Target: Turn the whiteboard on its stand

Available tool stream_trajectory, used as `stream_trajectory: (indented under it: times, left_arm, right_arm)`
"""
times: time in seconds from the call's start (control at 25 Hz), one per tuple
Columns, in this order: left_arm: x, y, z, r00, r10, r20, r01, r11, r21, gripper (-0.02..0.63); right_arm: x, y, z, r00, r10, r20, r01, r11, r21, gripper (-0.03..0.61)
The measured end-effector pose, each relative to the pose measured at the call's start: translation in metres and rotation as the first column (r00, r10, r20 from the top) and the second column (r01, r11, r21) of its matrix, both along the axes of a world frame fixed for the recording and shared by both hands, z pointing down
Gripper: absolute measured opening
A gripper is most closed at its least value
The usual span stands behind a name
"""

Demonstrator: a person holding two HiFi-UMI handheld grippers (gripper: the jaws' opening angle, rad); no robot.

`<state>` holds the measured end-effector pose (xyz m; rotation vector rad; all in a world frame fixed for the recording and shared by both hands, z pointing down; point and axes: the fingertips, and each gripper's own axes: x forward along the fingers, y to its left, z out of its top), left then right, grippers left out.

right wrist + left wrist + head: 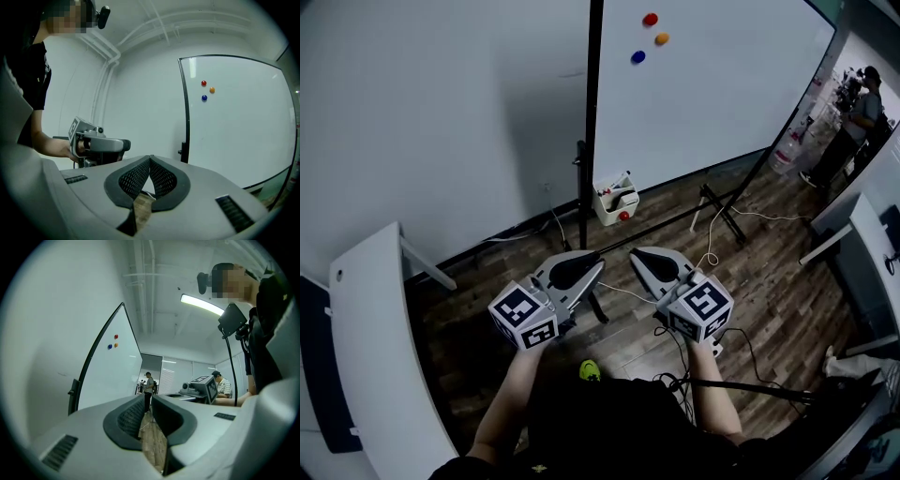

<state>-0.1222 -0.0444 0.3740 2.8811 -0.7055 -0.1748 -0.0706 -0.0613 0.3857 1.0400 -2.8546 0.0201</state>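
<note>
The whiteboard (712, 94) stands upright in its black frame on a wheeled stand (584, 187). Red, orange and blue magnets (650, 19) stick near its top. Both grippers hover side by side above the wooden floor, a step short of the board's left edge and touching nothing. My left gripper (598, 257) has its jaws drawn together to a thin slit with nothing in it (147, 399). The tips of my right gripper (636, 253) meet, and it is also empty (150, 158). In the right gripper view the board (239, 131) fills the right side.
A white basket (616, 202) of markers sits at the stand's foot. Black stand legs (722, 214) and loose cables (712, 248) cross the floor. A white table (366, 347) lies to the left, and another table (862, 234) to the right. A person (861, 112) stands far right by a water bottle (785, 150).
</note>
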Motion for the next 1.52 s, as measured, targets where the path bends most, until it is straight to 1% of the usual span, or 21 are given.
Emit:
stream_trajectory:
  times: [0.28, 0.52, 0.76, 0.84, 0.92, 1.12, 1.32, 1.36, 1.52]
  left_arm:
    - [-0.013, -0.032, -0.001, 1.0, 0.01, -0.003, -0.009, 1.0, 0.008, 0.034]
    - [-0.016, -0.065, -0.018, 1.0, -0.003, 0.011, 0.003, 0.998, 0.059, 0.034]
    - [-0.016, -0.104, -0.035, 0.999, -0.046, 0.027, 0.043, 0.993, 0.107, 0.033]
    - [-0.015, -0.116, -0.043, 0.998, -0.052, 0.037, 0.047, 0.99, 0.133, 0.005]
    - [-0.014, -0.133, -0.051, 0.997, -0.062, 0.045, 0.054, 0.987, 0.154, 0.005]
    - [-0.01, -0.174, -0.063, 0.993, -0.095, 0.07, 0.082, 0.981, 0.178, 0.005]
    - [-0.003, -0.211, -0.074, 0.985, -0.139, 0.099, 0.115, 0.971, 0.211, 0.005]
    - [-0.002, -0.217, -0.074, 0.983, -0.152, 0.103, 0.126, 0.968, 0.218, 0.011]
    - [0.0, -0.244, -0.079, 0.968, -0.222, 0.115, 0.189, 0.951, 0.245, 0.095]
  right_arm:
    - [-0.008, -0.023, 0.001, 1.0, 0.024, -0.007, -0.024, 1.0, 0.008, 0.026]
    - [-0.008, -0.047, -0.007, 0.999, 0.039, -0.002, -0.039, 0.999, 0.025, 0.026]
    - [-0.001, -0.073, -0.01, 1.0, 0.021, 0.016, -0.021, 0.999, 0.025, 0.026]
    - [0.002, -0.083, -0.012, 1.0, 0.018, 0.017, -0.019, 0.999, 0.031, 0.026]
    - [0.006, -0.096, -0.014, 1.0, 0.014, 0.018, -0.015, 0.999, 0.035, 0.026]
    - [0.017, -0.121, -0.015, 1.0, 0.005, 0.025, -0.006, 1.0, 0.022, 0.026]
    - [0.03, -0.145, -0.016, 0.999, -0.019, 0.051, 0.018, 1.0, 0.011, 0.026]
    - [0.032, -0.149, -0.014, 0.999, -0.024, 0.047, 0.024, 1.0, 0.01, 0.026]
    - [0.045, -0.165, -0.006, 0.998, -0.037, 0.042, 0.037, 0.999, -0.008, 0.026]
